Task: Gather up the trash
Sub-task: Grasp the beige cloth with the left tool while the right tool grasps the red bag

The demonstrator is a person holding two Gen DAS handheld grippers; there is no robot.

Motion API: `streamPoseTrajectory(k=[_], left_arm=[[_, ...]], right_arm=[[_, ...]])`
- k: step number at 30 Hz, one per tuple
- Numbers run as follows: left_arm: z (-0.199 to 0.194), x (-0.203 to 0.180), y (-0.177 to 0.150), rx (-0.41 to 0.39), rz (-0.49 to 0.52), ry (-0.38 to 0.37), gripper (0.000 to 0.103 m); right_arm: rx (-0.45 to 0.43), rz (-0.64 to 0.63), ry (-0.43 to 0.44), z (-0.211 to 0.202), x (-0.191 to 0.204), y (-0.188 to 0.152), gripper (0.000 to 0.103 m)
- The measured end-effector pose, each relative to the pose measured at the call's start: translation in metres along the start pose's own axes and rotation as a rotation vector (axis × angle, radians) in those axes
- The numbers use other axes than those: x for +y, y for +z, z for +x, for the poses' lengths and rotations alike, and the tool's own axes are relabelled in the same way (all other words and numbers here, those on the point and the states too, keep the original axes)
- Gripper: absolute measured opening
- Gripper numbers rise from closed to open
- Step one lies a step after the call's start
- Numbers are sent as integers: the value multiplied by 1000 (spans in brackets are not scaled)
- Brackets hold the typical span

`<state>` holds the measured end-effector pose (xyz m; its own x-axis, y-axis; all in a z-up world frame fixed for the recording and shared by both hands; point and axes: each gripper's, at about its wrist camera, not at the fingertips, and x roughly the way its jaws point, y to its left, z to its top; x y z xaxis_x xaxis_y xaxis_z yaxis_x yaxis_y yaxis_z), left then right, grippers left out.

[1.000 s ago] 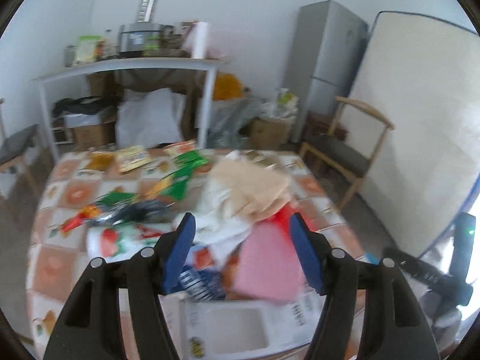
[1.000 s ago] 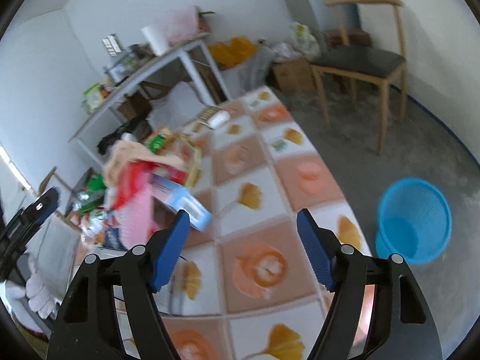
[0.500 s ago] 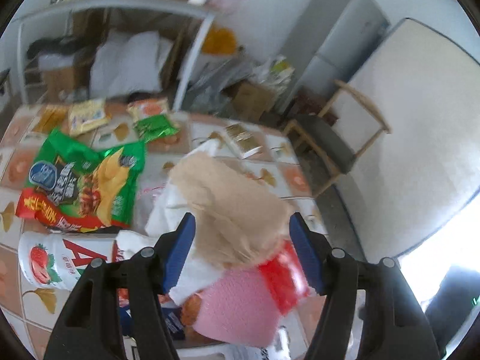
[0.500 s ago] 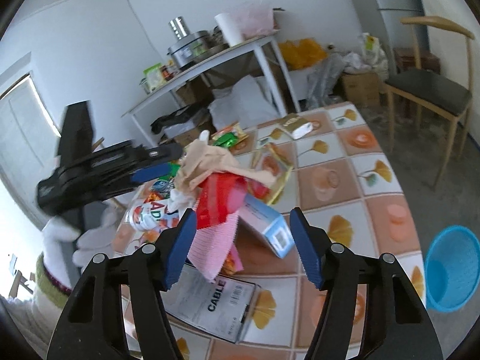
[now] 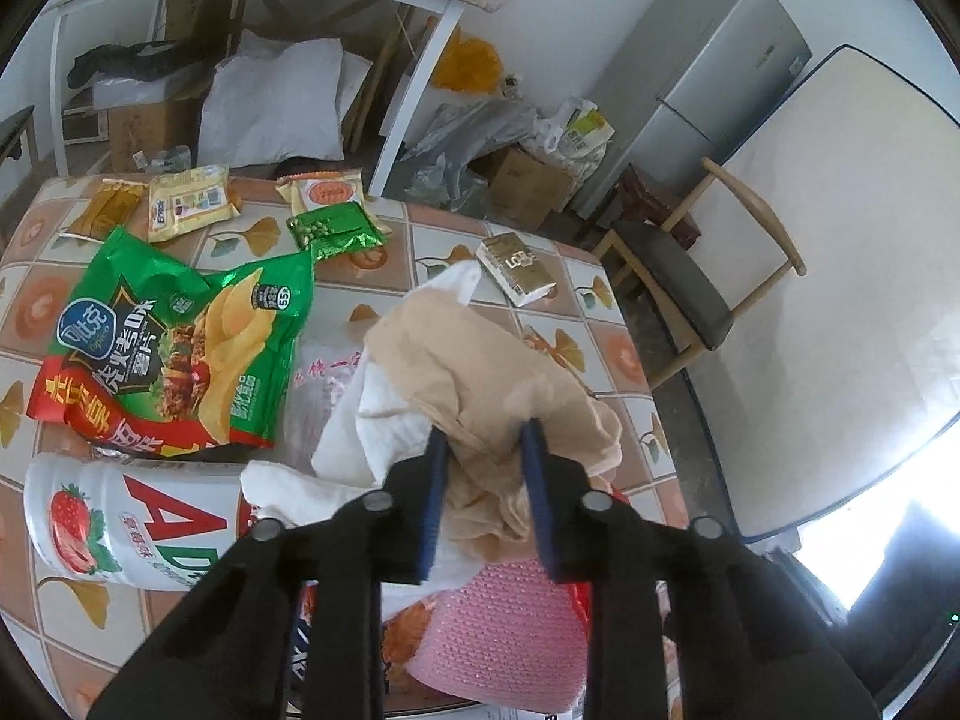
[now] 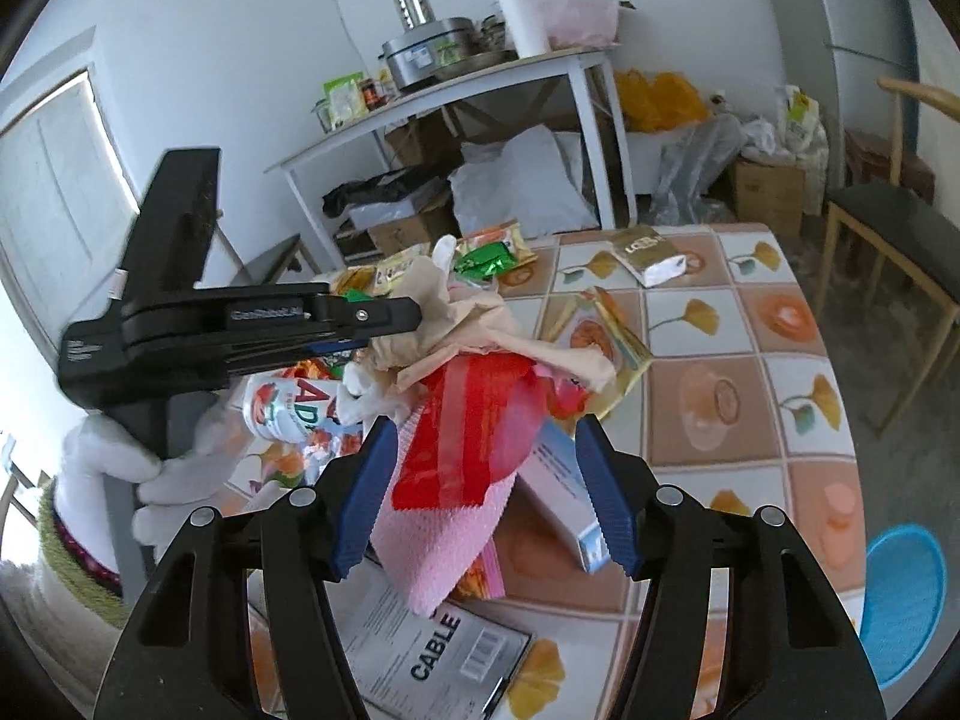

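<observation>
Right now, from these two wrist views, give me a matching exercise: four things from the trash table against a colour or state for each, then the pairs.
Things:
1. crumpled beige paper
2. big chip bag
3. basket
4. right gripper

States:
A. blue, on the floor beside the table
B. green and red, lying flat on the tablecloth
C. jaws apart around red and pink trash
D. pinched between the left gripper's jaws

Pairs: 1-D, 2-B, 3-A, 4-C
</observation>
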<state>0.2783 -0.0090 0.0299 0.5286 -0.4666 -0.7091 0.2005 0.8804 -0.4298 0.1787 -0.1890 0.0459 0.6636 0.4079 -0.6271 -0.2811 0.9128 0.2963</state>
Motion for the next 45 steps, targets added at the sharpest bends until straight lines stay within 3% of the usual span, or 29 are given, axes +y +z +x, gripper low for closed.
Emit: streamPoseTrajectory(k=[5, 7, 12, 21, 31, 35, 40, 45], left_arm=[[-8, -2, -1, -15, 5, -21, 14], [-11, -2, 0, -24, 7, -29, 12], [-21, -2, 0, -55, 14, -40, 10], [-68, -10, 6, -199, 28, -99, 8], [-138, -37, 6, -351, 68, -142, 8], [-147, -60, 4, -354, 110, -164, 8], [-130, -110, 1, -304, 192, -224, 8], [-107, -138, -5, -261, 228, -187, 8]], right_arm=[[39, 8, 10, 17, -1, 1, 46], [47, 2, -5, 21, 0, 0, 35], [31, -2, -28, 16, 1, 1, 21], [-78, -11, -45, -15, 6, 11, 20], [-236, 13, -54, -79, 3, 15, 19], [-281, 62, -95, -107, -15, 5, 19], [-328, 194, -182, -153, -65, -20, 19], [-340, 324, -257, -187, -109, -49, 19]])
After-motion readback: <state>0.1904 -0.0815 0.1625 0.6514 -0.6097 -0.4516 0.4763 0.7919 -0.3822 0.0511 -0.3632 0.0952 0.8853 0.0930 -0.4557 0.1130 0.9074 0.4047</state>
